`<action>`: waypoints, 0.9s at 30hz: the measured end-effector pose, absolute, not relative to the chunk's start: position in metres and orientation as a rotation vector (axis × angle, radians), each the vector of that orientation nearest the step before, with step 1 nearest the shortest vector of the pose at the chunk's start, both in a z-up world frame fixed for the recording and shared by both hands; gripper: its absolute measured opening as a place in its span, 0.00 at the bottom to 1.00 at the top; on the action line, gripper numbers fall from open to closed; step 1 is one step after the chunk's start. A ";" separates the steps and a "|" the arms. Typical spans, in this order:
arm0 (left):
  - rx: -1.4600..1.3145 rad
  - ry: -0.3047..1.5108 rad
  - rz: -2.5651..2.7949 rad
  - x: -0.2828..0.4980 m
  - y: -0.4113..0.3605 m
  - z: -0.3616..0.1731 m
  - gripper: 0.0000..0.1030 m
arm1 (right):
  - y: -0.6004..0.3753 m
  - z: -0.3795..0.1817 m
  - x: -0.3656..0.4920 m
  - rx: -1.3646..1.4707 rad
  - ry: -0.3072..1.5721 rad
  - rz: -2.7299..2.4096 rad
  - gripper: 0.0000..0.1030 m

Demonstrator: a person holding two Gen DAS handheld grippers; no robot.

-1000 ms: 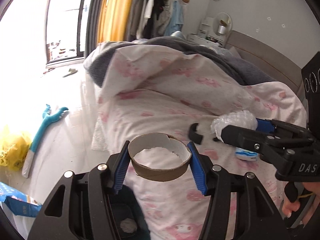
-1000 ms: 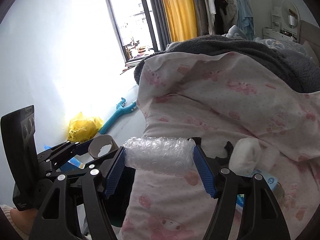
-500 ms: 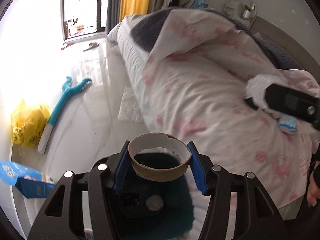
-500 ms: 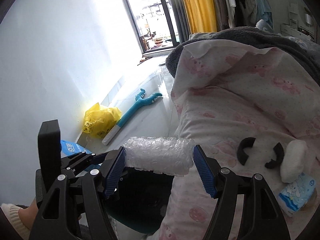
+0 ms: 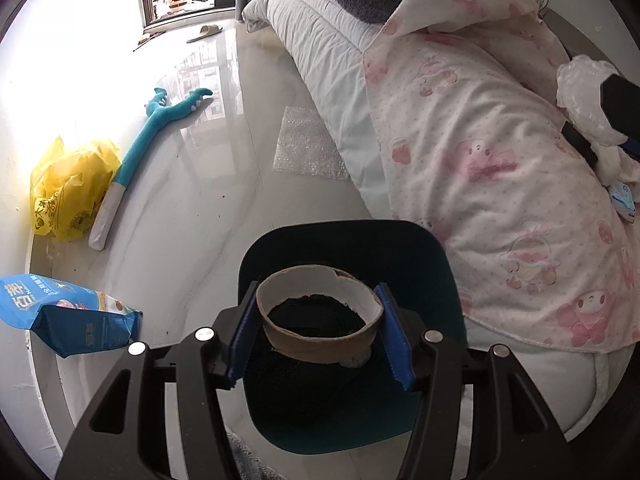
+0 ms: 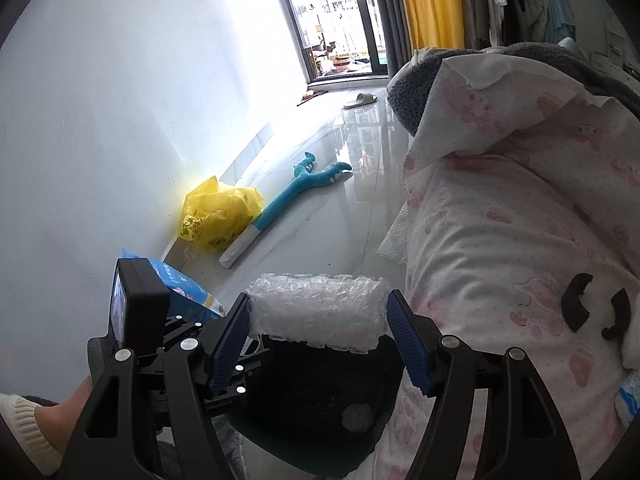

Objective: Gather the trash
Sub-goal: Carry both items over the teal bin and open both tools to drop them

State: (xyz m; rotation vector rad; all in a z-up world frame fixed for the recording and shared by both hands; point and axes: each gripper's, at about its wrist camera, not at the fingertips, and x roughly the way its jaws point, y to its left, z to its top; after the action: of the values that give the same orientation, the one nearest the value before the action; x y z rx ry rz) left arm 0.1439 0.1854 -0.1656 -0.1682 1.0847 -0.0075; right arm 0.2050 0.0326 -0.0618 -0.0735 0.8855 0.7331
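My left gripper (image 5: 318, 334) is shut on a brown cardboard tape ring (image 5: 320, 344), held over the mouth of a dark teal bin (image 5: 440, 276) on the floor beside the bed. A white crumpled wad (image 5: 358, 358) lies inside the bin. My right gripper (image 6: 320, 344) is shut on a roll of bubble wrap (image 6: 320, 312), just above the same bin (image 6: 320, 452), whose wad (image 6: 356, 416) shows below. The left gripper's body (image 6: 140, 312) sits at the lower left of the right wrist view. The bubble wrap (image 5: 580, 96) also shows at the right edge of the left wrist view.
A bed with a pink patterned quilt (image 5: 480, 160) fills the right side, carrying two black curved pieces (image 6: 576, 308) and a small blue packet (image 5: 622, 200). On the floor lie a bubble-wrap sheet (image 5: 308, 148), a teal stick (image 5: 160, 120), a yellow bag (image 5: 68, 192) and a blue bag (image 5: 68, 316).
Both grippers swung from over the bed to the floor side and tilted downward; the teal bin came under the cardboard ring and the bubble wrap. Both grips stayed unchanged.
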 end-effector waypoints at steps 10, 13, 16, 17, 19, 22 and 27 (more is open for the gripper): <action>-0.209 1.205 -0.015 0.136 0.208 -0.194 0.58 | 0.070 -0.084 0.205 -0.114 0.939 0.751 0.68; -0.228 1.236 -0.016 0.133 0.213 -0.200 0.60 | 0.078 -0.091 0.205 -0.122 0.957 0.748 0.68; -0.245 1.237 -0.025 0.130 0.218 -0.200 0.70 | 0.082 -0.100 0.207 -0.128 0.978 0.745 0.68; -0.250 1.236 -0.030 0.129 0.220 -0.199 0.71 | 0.084 -0.103 0.208 -0.129 0.985 0.743 0.68; -0.266 1.231 -0.036 0.127 0.224 -0.197 0.76 | 0.087 -0.110 0.210 -0.125 1.000 0.739 0.68; -0.285 1.217 -0.033 0.125 0.231 -0.192 0.80 | 0.092 -0.119 0.213 -0.123 1.023 0.732 0.68; -0.312 1.187 -0.017 0.121 0.244 -0.182 0.81 | 0.101 -0.135 0.215 -0.124 1.065 0.724 0.68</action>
State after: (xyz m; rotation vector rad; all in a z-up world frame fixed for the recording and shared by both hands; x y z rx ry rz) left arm 0.1211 0.2440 -0.1821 -0.3123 1.1870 -0.0167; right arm 0.2152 0.1007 -0.1351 -0.1242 1.0650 0.7241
